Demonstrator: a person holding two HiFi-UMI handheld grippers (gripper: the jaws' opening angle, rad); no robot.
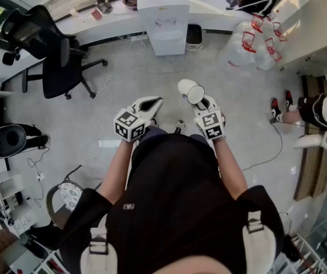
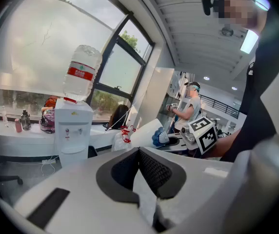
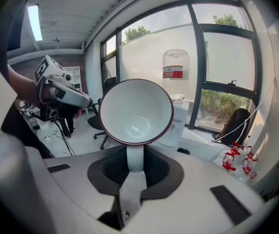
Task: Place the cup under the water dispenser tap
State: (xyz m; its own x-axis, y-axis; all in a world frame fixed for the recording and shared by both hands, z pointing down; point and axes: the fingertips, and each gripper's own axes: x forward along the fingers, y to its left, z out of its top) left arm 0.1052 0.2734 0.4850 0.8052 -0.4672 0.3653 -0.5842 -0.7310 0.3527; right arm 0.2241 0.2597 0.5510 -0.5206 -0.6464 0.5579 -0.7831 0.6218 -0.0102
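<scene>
The right gripper (image 1: 204, 104) has its jaws clamped on the handle (image 3: 135, 159) of a white cup (image 1: 194, 91). The cup lies tipped on its side, so in the right gripper view its open mouth and dark rim fill the middle of the frame. The cup looks empty. The left gripper (image 1: 151, 104) hangs just beside it in the centre of the head view, its jaws together with nothing between them.

The water dispenser (image 1: 163, 17) stands at the upper centre of the head view, against the counter (image 1: 95, 20) that runs along the window. It is well apart from the cup, with open floor (image 1: 123, 79) between them. In the left gripper view its bottle (image 2: 82, 72) sits upside down on top, and the tap (image 2: 68, 130) shows above an empty recess.

Judged from this, the pick-up is done and the cup is in the air. What remains is the larger part: crossing the floor, turning the cup upright, setting it into the recess under the tap, and letting go.
</scene>
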